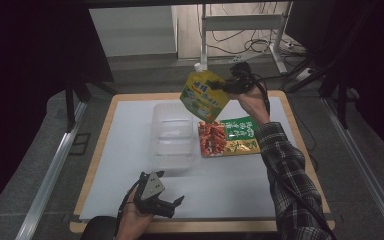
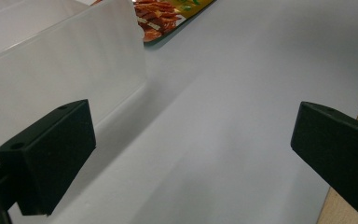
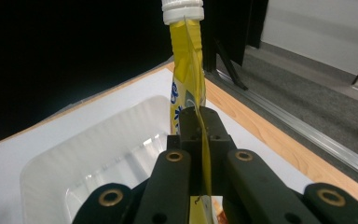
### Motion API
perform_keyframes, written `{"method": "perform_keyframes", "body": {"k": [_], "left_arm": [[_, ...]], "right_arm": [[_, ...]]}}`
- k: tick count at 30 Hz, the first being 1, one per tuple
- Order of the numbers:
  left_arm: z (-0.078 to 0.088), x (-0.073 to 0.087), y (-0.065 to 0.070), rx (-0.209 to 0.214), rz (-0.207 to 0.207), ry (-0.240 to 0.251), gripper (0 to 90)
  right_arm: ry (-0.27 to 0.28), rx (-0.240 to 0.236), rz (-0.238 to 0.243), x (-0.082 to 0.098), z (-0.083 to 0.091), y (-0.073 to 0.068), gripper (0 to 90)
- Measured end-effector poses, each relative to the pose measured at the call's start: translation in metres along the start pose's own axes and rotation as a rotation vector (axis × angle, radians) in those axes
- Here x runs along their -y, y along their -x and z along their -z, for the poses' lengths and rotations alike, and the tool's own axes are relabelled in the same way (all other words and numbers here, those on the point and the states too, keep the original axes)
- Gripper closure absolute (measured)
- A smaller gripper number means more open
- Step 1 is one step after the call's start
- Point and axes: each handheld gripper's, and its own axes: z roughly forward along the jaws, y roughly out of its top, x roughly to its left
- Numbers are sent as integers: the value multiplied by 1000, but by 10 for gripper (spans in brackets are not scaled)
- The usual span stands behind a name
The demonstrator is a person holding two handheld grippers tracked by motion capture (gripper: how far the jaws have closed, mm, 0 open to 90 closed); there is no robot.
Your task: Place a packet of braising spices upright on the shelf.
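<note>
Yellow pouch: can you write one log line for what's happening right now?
right claw: shut on yellow pouch, held above clear tub | left claw: open, holding nothing | snack bag: flat on table

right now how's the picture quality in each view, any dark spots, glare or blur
High view: the room's edges are dark, while the white table mat is evenly lit. Left gripper view: the near jaws look soft and the clear plastic tray is washed out. Right gripper view: the left background is black, the yellow pouch is sharp, and light glints in the tray.
</note>
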Motion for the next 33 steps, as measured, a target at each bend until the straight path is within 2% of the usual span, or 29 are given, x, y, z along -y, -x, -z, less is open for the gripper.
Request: {"method": "perform_keyframes", "body": {"k": [9, 20, 28, 33], "left_arm": [[0, 0, 0, 4, -4, 1, 0], [1, -1, 1, 5, -9, 5, 0], [2, -1, 1, 10, -10, 5, 0], [2, -1, 1, 10, -10, 5, 0]], "right_arm": [[-2, -41, 36, -15, -23, -7, 889], [-22, -81, 58, -23, -55, -12, 889], [-74, -96, 71, -25, -84, -22, 889], [-123, -85, 88, -23, -100, -26, 888]]}}
